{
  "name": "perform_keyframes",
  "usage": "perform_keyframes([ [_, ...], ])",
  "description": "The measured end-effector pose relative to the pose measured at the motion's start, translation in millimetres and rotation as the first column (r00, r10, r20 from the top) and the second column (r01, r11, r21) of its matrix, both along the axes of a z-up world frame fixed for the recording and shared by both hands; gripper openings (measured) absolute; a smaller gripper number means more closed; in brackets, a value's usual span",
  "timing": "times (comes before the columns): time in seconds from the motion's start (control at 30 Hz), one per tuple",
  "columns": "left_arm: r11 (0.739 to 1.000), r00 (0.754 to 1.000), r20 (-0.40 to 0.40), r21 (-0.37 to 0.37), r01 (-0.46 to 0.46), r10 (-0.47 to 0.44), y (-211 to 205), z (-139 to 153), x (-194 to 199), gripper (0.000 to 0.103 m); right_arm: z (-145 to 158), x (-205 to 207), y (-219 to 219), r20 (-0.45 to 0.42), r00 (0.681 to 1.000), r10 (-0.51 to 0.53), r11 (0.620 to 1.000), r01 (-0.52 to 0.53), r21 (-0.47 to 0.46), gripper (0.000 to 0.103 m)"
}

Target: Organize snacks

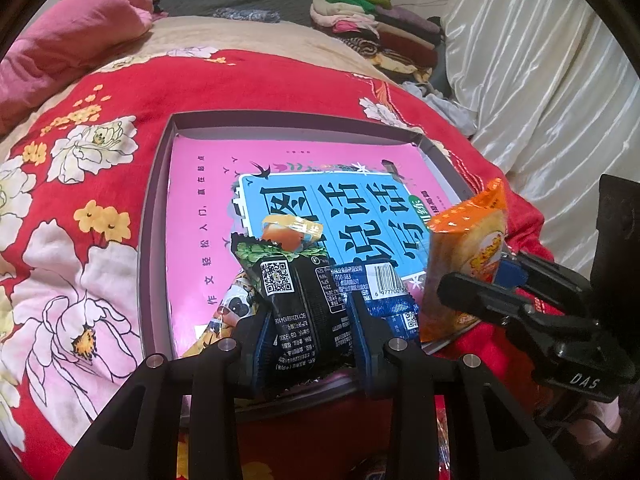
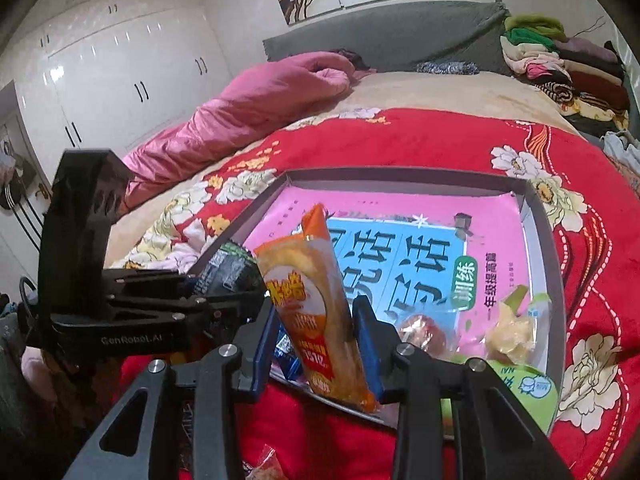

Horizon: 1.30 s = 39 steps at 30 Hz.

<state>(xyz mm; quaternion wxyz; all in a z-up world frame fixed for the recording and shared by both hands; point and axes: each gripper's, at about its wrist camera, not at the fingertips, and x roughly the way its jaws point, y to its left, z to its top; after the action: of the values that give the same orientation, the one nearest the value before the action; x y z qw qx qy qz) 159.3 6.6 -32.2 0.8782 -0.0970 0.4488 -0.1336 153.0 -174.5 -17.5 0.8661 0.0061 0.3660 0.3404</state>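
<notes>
The left gripper (image 1: pixel 310 328) squeezes a black snack pack (image 1: pixel 298 300). The right gripper (image 2: pixel 316 344), at its 3 o'clock, squeezes an orange snack pack (image 2: pixel 320 312). Both hang over the tray (image 1: pixel 154 216)'s near edge. I think they're putting snacks in; next, let go gently.

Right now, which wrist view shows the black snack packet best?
The left wrist view: the black snack packet stands upright in the left gripper, its QR code and printed back facing the camera. The right wrist view shows only its crumpled top, beyond the orange snack packet.
</notes>
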Motion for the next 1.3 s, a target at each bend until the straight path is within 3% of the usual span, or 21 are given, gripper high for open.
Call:
perform_keyframes([
  [0.23,1.000,1.000,0.002,0.002,0.000,0.000,0,1,-1,0.036,-4,0,1,-0.015,1.000,0.000,1.000,0.000,-0.016,0.040],
  [0.33,1.000,1.000,-0.001,-0.002,0.000,0.000,1,1,-1,0.036,-5,-1,1,-0.022,1.000,0.005,1.000,-0.005,-0.014,0.048],
  [0.63,1.000,1.000,-0.007,-0.004,0.001,-0.001,2,3,-1,0.037,-4,-7,5,-0.001,1.000,0.007,0.999,-0.007,-0.045,0.055],
  [1.3,1.000,1.000,-0.001,-0.006,0.012,-0.012,-1,7,-6,0.052,6,-13,-1,0.080,0.997,-0.023,0.995,0.030,-0.090,0.069],
])
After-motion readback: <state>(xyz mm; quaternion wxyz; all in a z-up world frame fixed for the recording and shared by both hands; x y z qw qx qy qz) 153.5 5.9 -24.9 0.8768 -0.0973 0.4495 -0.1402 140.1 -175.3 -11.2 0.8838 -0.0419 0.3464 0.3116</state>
